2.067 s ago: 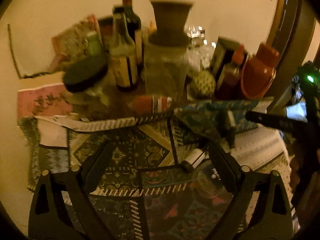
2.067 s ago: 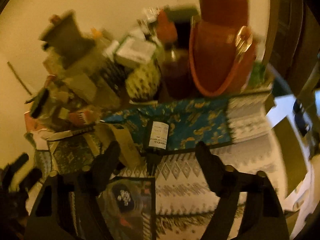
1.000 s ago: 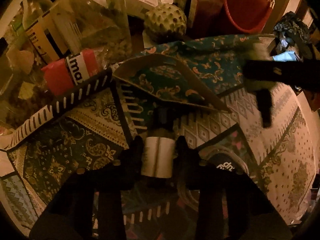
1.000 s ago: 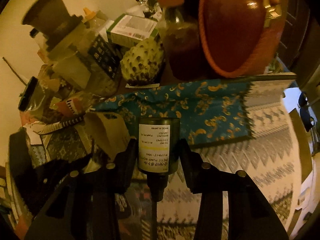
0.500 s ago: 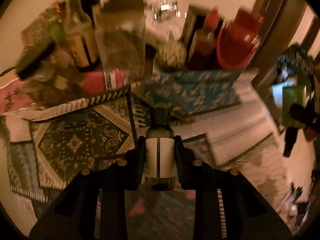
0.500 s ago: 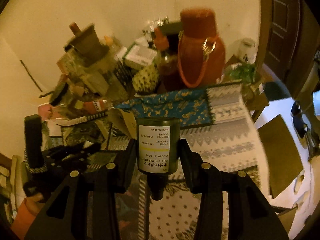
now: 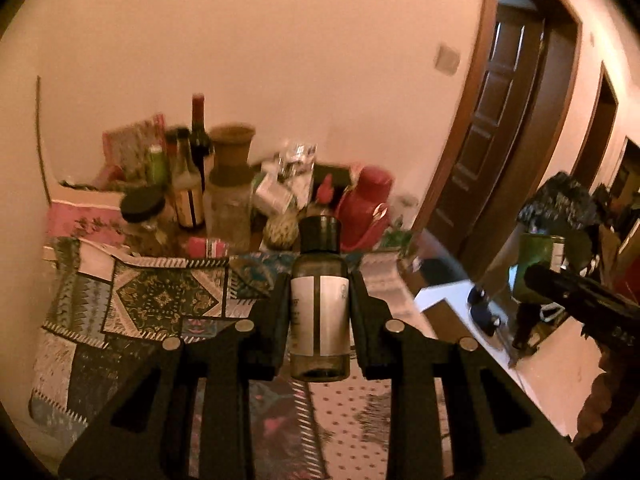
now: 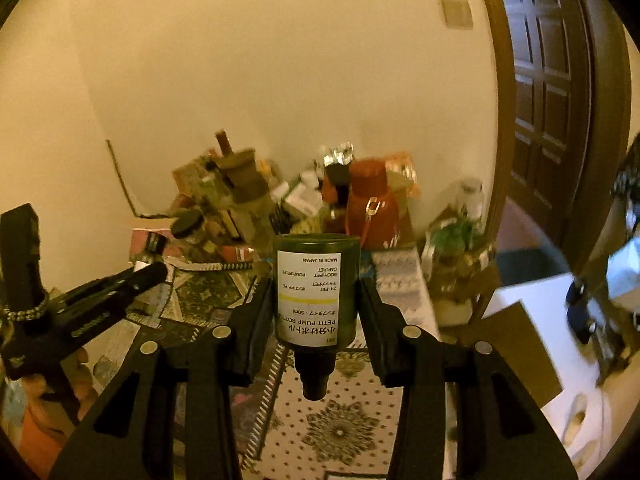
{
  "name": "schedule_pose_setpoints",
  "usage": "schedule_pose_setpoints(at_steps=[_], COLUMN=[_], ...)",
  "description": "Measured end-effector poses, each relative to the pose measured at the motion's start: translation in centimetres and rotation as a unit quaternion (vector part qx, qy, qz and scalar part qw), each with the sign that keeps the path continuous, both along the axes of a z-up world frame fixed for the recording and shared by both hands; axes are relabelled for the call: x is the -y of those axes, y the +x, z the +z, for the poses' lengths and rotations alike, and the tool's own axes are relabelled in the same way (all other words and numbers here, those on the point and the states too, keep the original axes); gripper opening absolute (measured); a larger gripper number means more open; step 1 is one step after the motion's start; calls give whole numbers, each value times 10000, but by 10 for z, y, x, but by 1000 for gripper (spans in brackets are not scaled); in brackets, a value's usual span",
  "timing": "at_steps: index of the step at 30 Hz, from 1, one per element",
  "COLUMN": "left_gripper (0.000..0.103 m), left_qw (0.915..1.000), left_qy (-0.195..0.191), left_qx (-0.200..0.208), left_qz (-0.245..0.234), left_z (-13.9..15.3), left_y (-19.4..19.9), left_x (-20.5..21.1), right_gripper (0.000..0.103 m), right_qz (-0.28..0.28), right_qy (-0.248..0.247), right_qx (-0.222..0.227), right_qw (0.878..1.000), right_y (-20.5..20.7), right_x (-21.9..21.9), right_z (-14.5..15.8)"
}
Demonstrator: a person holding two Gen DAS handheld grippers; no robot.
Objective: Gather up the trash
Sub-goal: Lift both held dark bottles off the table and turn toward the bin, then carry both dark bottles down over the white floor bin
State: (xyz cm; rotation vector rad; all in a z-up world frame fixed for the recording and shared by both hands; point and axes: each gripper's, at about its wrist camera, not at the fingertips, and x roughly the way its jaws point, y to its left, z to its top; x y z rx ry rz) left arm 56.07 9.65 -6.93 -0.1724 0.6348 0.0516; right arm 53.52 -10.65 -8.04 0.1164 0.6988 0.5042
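Observation:
My left gripper (image 7: 319, 304) is shut on a small clear bottle (image 7: 319, 308) with a white label and a dark cap, cap pointing away, held high over the table. My right gripper (image 8: 316, 300) is shut on a green pump bottle (image 8: 315, 292) with a white and yellow label, its neck toward the camera. In the left wrist view the right gripper (image 7: 536, 280) shows at the far right with the green bottle (image 7: 536, 256). In the right wrist view the left gripper (image 8: 148, 272) reaches in from the left edge.
A table under patterned cloths (image 7: 160, 300) lies below. Its far side by the wall is crowded: a wine bottle (image 7: 199, 128), jars, a red jug (image 7: 368, 208), a red packet (image 7: 208, 246). A dark wooden door (image 7: 492, 120) stands right, a potted plant (image 8: 456, 240) beside the table.
Both grippers closed on their bottles on the table, then rose and drew back with them. The table now lies lower and farther off, and the wall and door have come into view.

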Motion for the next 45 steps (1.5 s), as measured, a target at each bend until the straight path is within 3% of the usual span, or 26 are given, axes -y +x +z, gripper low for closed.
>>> schedule_pose_setpoints(at_steps=[9, 18, 34, 39, 45], left_gripper=[27, 27, 27, 27, 27], left_qw=[9970, 9927, 9933, 9942, 9948], left_qy=[281, 283, 389, 246, 142], left_qx=[716, 1162, 903, 759, 515], left_qz=[87, -159, -601, -714, -867], left_z=[60, 84, 72, 63, 50], left_y=[-92, -163, -334, -368, -384], left_x=[40, 43, 5, -2, 1], right_gripper=[39, 39, 39, 39, 39], right_qz=[141, 85, -355, -414, -445], right_qy=[295, 295, 356, 261, 124], right_qx=[635, 931, 725, 573, 329], right_qw=[9974, 9952, 9961, 9972, 9984], right_y=[-61, -125, -288, -327, -341], right_x=[27, 23, -13, -22, -24], right_z=[50, 68, 65, 60, 51])
